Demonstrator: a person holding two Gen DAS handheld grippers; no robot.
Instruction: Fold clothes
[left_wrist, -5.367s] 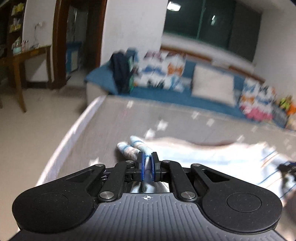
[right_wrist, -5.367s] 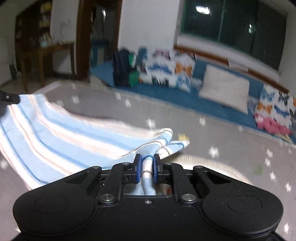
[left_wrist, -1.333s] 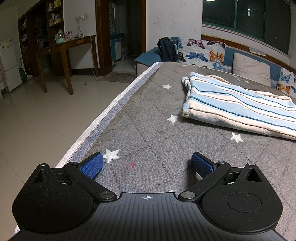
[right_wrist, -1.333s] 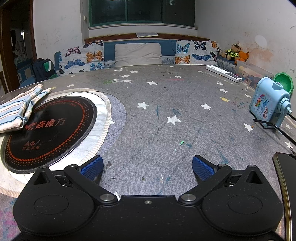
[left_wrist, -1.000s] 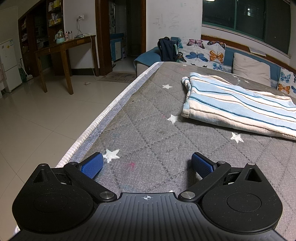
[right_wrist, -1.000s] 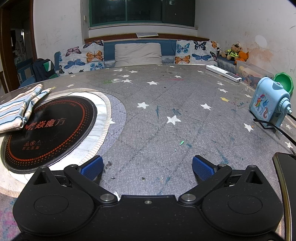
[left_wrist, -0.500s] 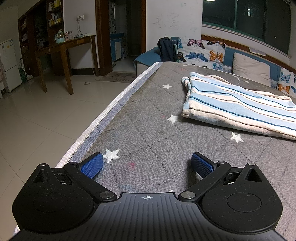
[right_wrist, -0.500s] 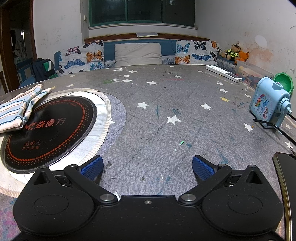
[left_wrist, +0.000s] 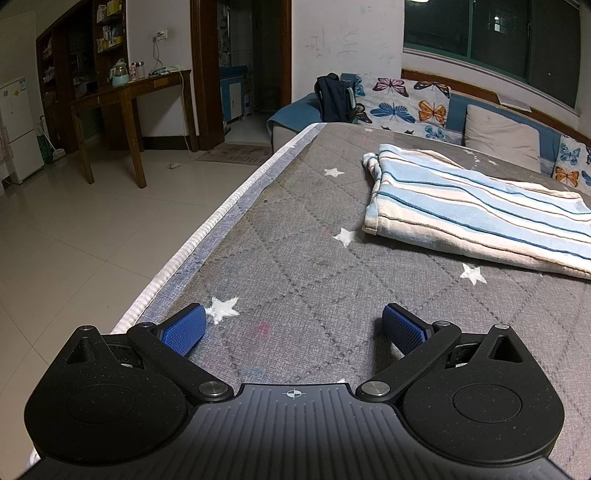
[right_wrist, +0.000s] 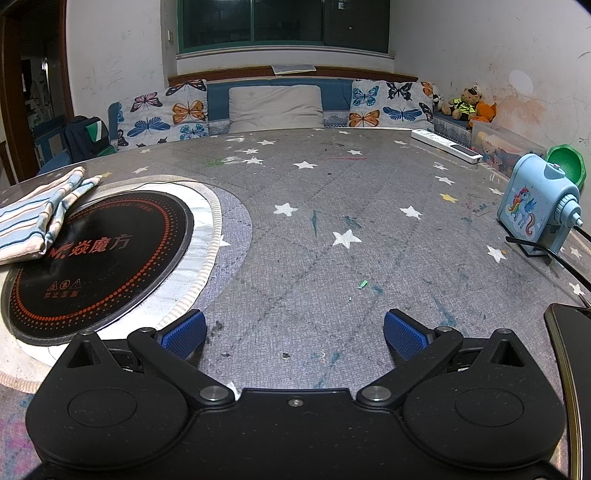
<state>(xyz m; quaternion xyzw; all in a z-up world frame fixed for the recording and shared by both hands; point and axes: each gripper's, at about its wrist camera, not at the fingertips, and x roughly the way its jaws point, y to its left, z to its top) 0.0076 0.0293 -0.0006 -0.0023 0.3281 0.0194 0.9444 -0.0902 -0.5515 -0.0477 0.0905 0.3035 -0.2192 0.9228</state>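
Lying folded at upper right, the striped cloth (left_wrist: 476, 218) was cut off by the frame; left gripper (left_wrist: 293, 326) and right gripper (right_wrist: 293, 334) fingers were spread apart, empty.

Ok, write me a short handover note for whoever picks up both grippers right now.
Left gripper: open, empty, low over the grey star-print table cover.
Right gripper: open, empty, also low over the cover.
Striped cloth: folded into a flat rectangle, ahead and right of the left gripper; one end overlaps the black round cooktop.
Done: the cloth looks folded and released.
Left: no other garment in view; perhaps neaten the edges.
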